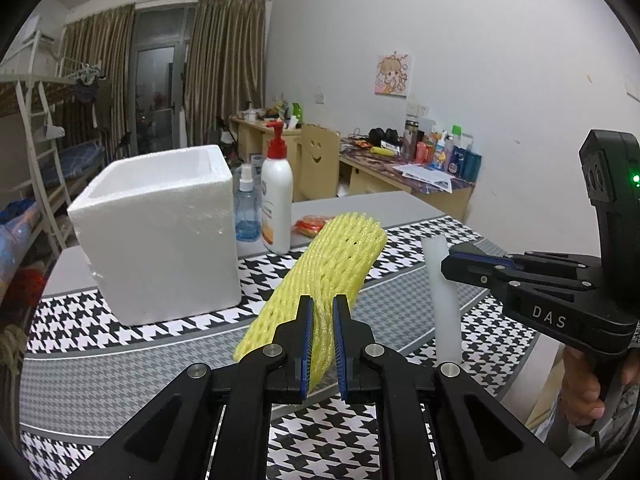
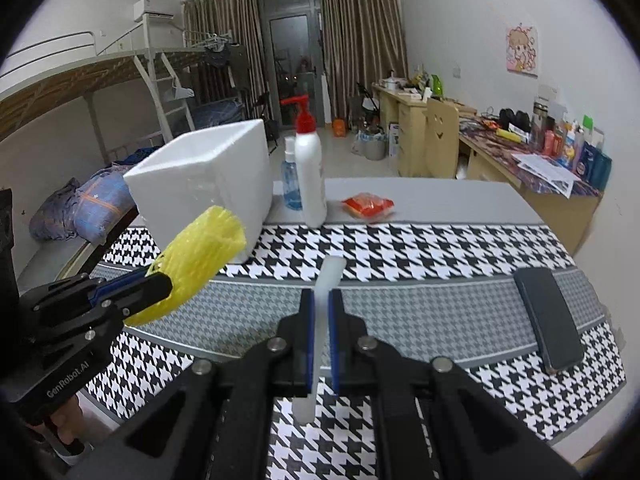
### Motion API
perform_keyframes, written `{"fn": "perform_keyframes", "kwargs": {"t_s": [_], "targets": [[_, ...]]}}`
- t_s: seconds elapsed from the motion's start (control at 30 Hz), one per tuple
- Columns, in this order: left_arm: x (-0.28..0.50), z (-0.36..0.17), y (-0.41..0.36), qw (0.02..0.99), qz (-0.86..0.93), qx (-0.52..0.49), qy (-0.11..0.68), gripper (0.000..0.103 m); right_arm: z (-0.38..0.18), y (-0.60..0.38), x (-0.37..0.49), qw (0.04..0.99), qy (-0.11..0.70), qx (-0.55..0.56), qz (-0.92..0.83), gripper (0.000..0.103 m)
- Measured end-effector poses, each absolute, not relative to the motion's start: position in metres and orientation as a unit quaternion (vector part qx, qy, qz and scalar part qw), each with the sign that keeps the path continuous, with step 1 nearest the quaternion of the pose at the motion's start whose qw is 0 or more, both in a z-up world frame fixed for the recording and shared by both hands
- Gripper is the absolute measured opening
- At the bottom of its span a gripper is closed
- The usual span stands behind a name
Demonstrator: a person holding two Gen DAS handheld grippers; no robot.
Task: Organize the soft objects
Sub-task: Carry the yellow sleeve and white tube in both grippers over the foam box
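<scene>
My left gripper (image 1: 323, 312) is shut on a yellow foam net sleeve (image 1: 332, 256), which sticks up and away from the jaws above the table. My right gripper (image 2: 321, 304) is shut on a flat white foam strip (image 2: 331, 274) that stands nearly upright and also hangs below the jaws. Both are lifted off the houndstooth cloth (image 2: 420, 248). An open white foam box (image 1: 160, 232) stands on the cloth at the back left. In the right wrist view the left gripper (image 2: 164, 285) with the yellow sleeve (image 2: 200, 252) hangs just in front of the box (image 2: 208, 176). The left wrist view shows the right gripper (image 1: 447, 267) at the right, beside the strip (image 1: 442, 300).
Behind the box stand a white pump bottle (image 2: 310, 168) and a blue spray bottle (image 2: 290, 184). A red packet (image 2: 368, 204) lies on the grey tabletop. A dark phone (image 2: 548, 316) lies on the cloth at the right. Cluttered desks line the right wall.
</scene>
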State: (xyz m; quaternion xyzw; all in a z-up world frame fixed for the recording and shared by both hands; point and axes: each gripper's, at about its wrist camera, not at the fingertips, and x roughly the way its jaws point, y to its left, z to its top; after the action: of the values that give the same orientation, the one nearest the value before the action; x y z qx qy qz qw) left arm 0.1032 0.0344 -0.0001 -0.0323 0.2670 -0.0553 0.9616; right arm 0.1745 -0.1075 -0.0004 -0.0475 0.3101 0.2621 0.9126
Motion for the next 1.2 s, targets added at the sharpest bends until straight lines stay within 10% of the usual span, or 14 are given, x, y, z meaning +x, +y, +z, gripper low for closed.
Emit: {"fn": "perform_keyframes", "kwargs": {"t_s": [1.2], "targets": [[0.122, 0.056, 0.067, 0.978, 0.012, 0.005, 0.210, 0.011, 0.052, -0.060, 0.176, 0.918, 0.249, -0.063, 0.303, 0.009]]}}
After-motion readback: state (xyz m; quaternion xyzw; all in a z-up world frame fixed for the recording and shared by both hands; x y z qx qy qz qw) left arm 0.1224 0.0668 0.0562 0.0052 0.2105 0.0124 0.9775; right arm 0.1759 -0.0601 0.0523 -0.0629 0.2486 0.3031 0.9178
